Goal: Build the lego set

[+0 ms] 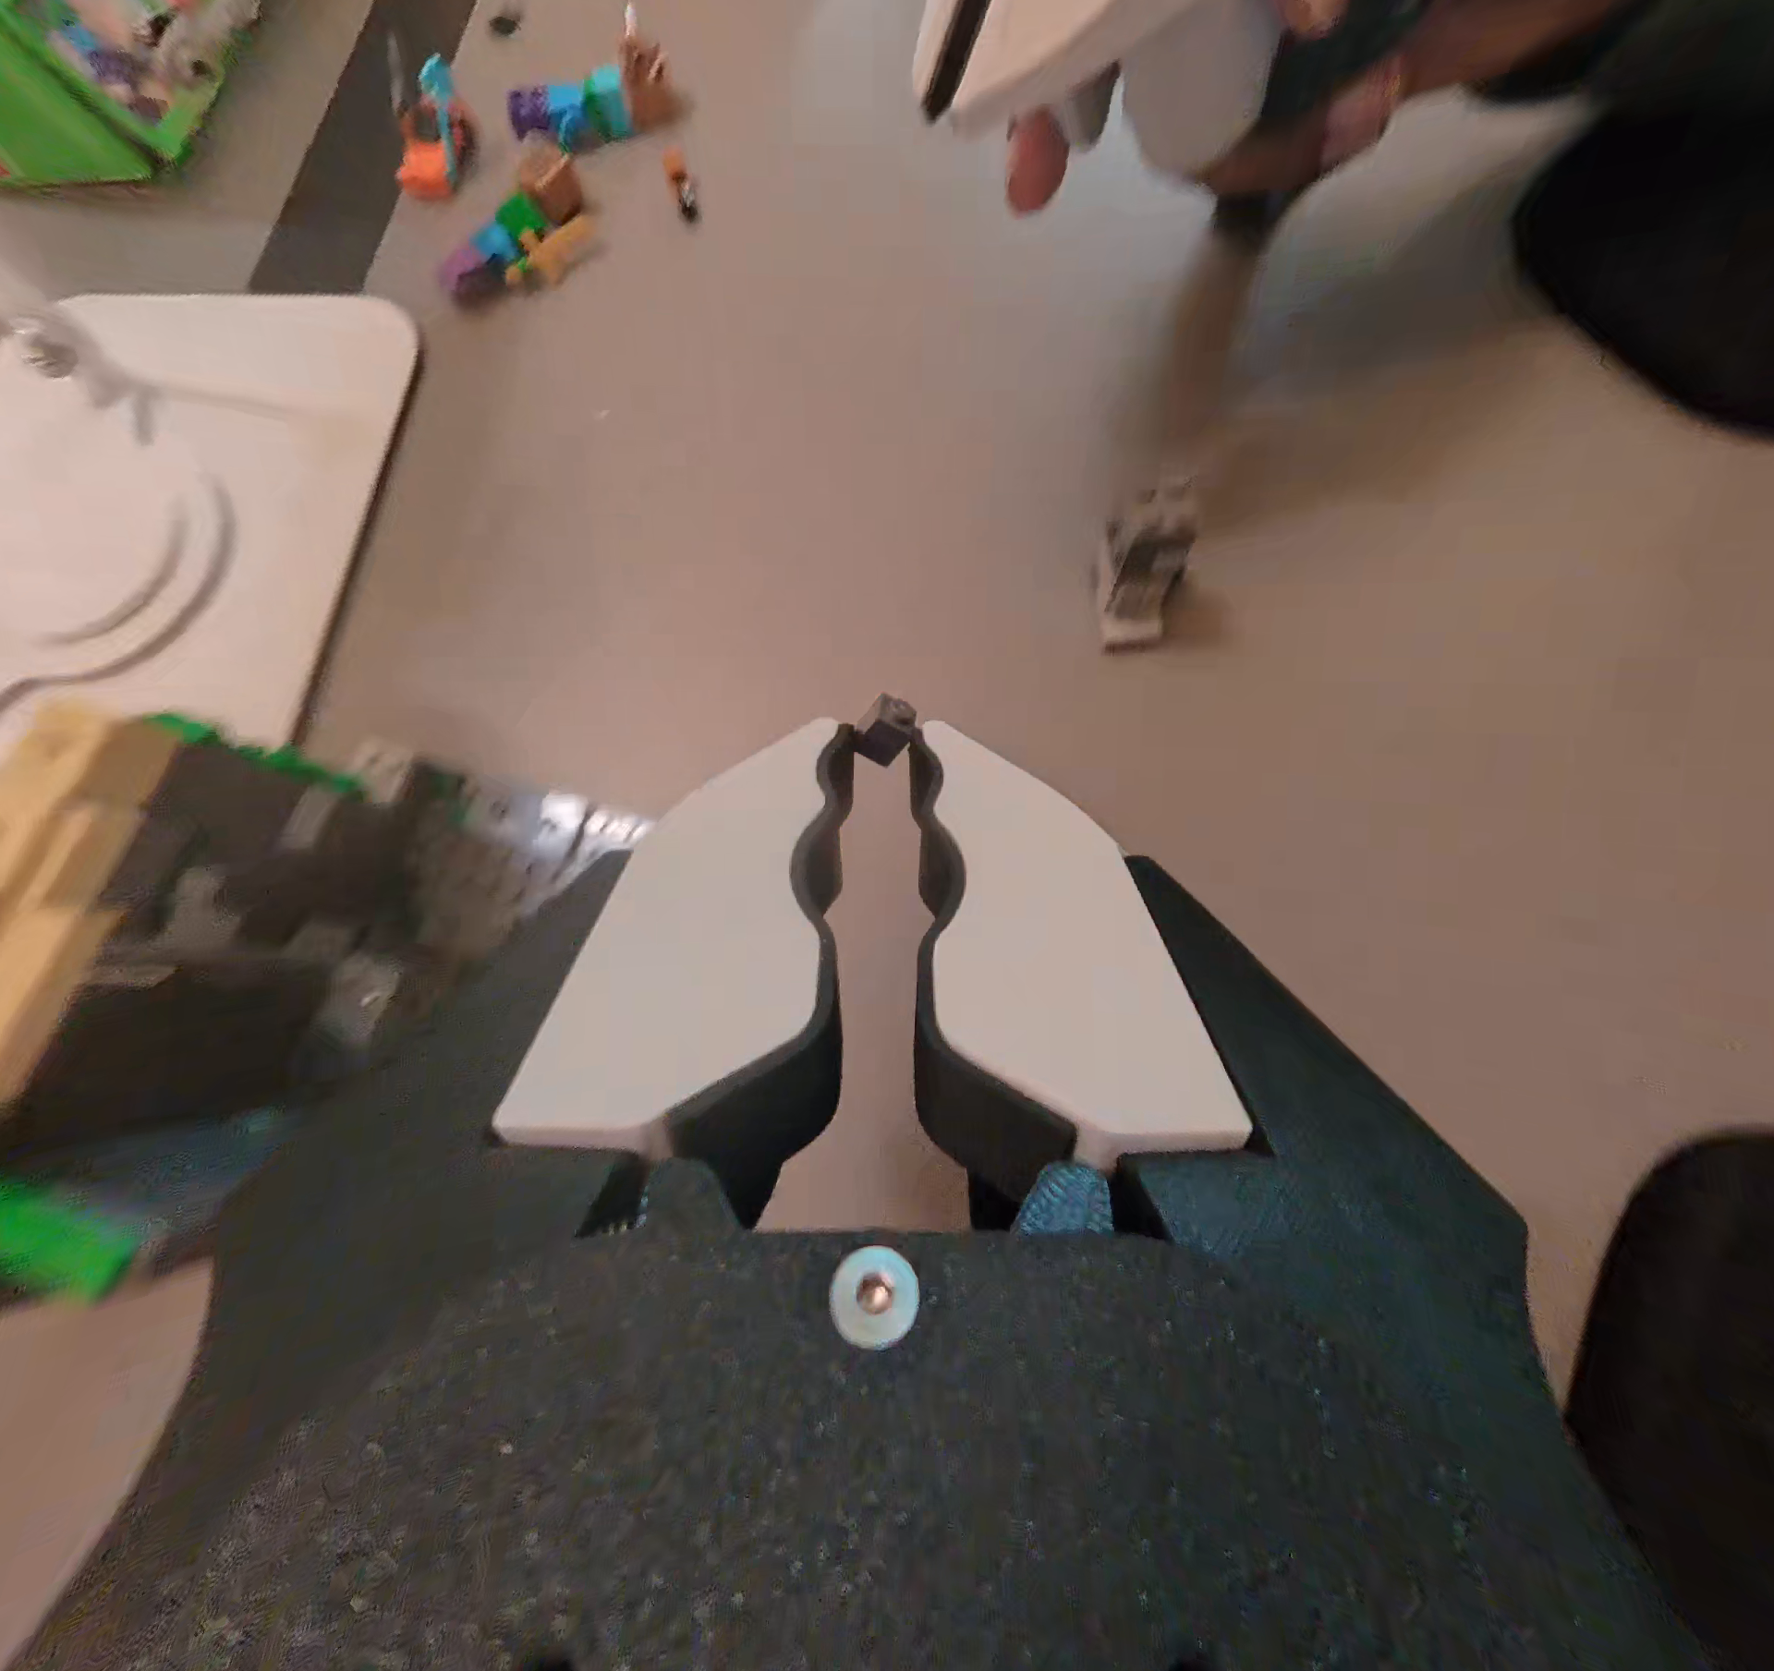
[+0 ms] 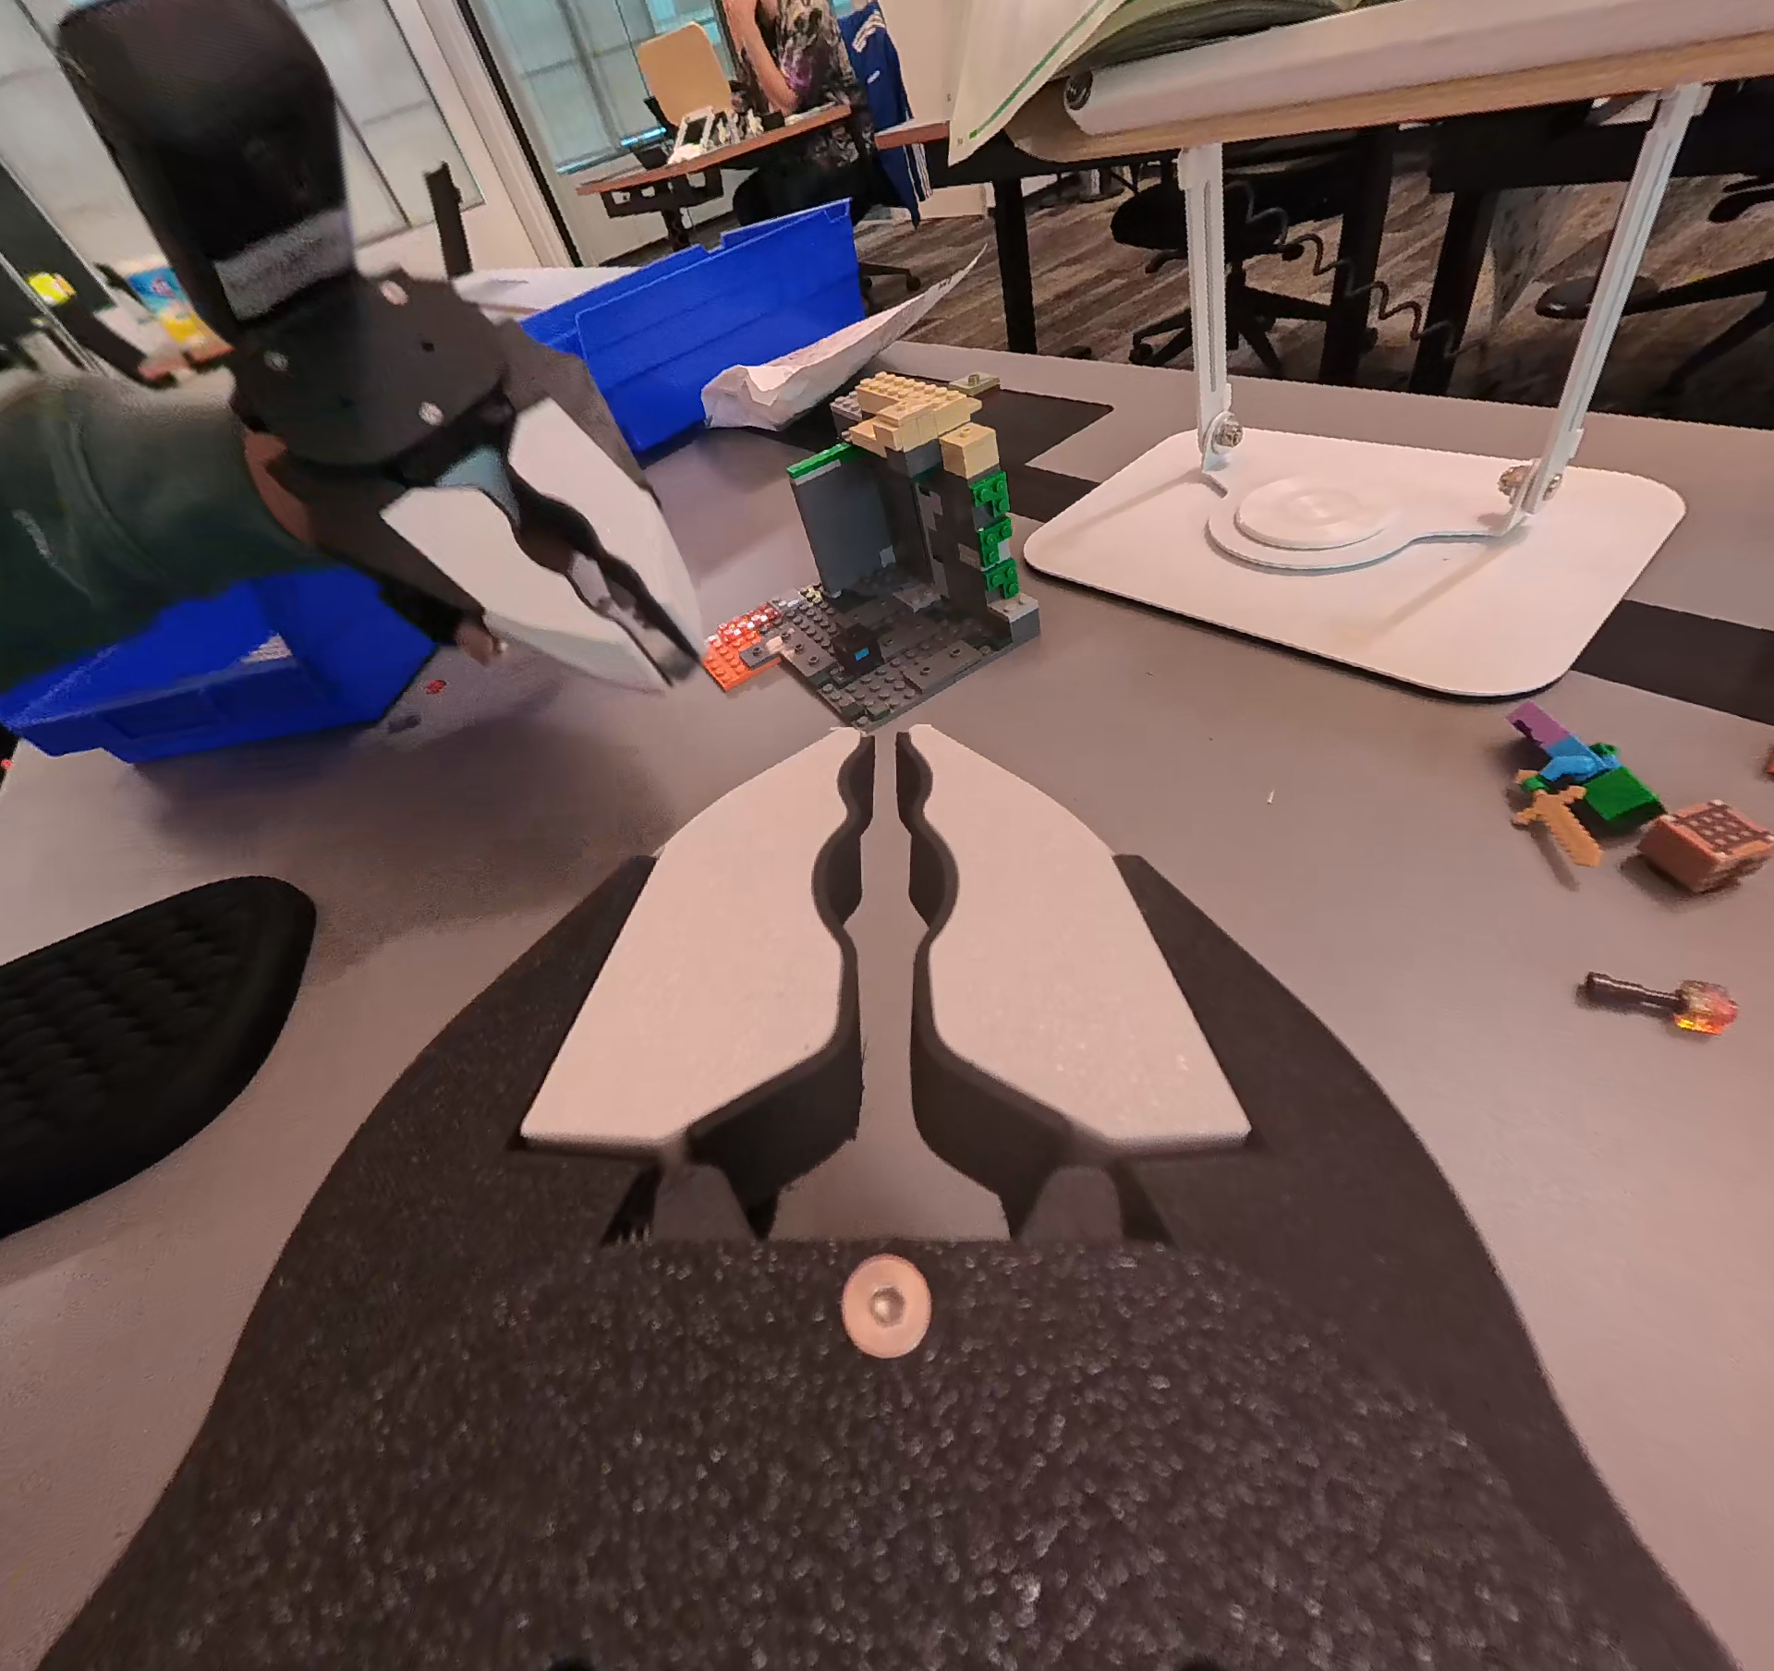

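Pinching one dark brick (image 1: 885,744), left gripper (image 1: 883,742), two blue bins (image 2: 710,320)

Pretty even indoor light in both views, no harsh glare. Left wrist view is smeared by motion blur: the lego build (image 1: 182,934) to the left of the left gripper (image 1: 881,744) is streaky, and the right gripper (image 1: 1027,22) up ahead is soft too. Right wrist view is much sharper, daylight from windows (image 2: 576,22) far ahead, fisheye bending at the edges.
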`<state>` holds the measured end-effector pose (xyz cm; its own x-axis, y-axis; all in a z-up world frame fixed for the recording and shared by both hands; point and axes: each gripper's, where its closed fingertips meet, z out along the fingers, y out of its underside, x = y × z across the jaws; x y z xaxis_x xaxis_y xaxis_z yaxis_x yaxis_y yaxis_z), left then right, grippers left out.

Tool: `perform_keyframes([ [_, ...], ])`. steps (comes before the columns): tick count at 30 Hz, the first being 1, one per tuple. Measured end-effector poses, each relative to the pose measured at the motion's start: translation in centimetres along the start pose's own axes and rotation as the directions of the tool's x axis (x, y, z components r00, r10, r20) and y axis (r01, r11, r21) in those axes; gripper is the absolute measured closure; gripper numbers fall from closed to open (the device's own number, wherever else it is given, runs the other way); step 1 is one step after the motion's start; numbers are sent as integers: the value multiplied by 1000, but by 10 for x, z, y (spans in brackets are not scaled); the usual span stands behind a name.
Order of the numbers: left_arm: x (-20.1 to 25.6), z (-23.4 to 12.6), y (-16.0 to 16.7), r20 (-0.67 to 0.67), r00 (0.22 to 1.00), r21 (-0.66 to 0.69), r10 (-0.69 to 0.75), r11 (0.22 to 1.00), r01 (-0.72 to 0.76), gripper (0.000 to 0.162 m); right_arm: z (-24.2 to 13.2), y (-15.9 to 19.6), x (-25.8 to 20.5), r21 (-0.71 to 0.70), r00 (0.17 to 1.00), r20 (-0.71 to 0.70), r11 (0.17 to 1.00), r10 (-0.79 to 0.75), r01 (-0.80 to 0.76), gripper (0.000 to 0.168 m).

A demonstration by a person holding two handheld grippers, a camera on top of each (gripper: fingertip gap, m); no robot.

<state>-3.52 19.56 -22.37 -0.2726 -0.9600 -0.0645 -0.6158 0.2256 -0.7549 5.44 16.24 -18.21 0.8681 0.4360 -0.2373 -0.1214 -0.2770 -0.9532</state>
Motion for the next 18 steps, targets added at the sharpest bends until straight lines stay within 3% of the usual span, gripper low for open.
perform_keyframes([
  [3, 12, 30, -7, -88, 993, 66, -74, 995, 80, 151, 0, -1, -1, 7, 1000, 11, 1000, 19, -19, 165],
  [7, 23, 49, 14, -146, 987, 15, -71, 997, 74, 151, -3, -4, 1, 17, 1000, 8, 1000, 22, -22, 165],
  [18, 24, 47, 40, -98, 995, -62, -5, 998, -1, 150, 1, 4, 3, -9, 996, 30, 997, 79, -79, 165],
])
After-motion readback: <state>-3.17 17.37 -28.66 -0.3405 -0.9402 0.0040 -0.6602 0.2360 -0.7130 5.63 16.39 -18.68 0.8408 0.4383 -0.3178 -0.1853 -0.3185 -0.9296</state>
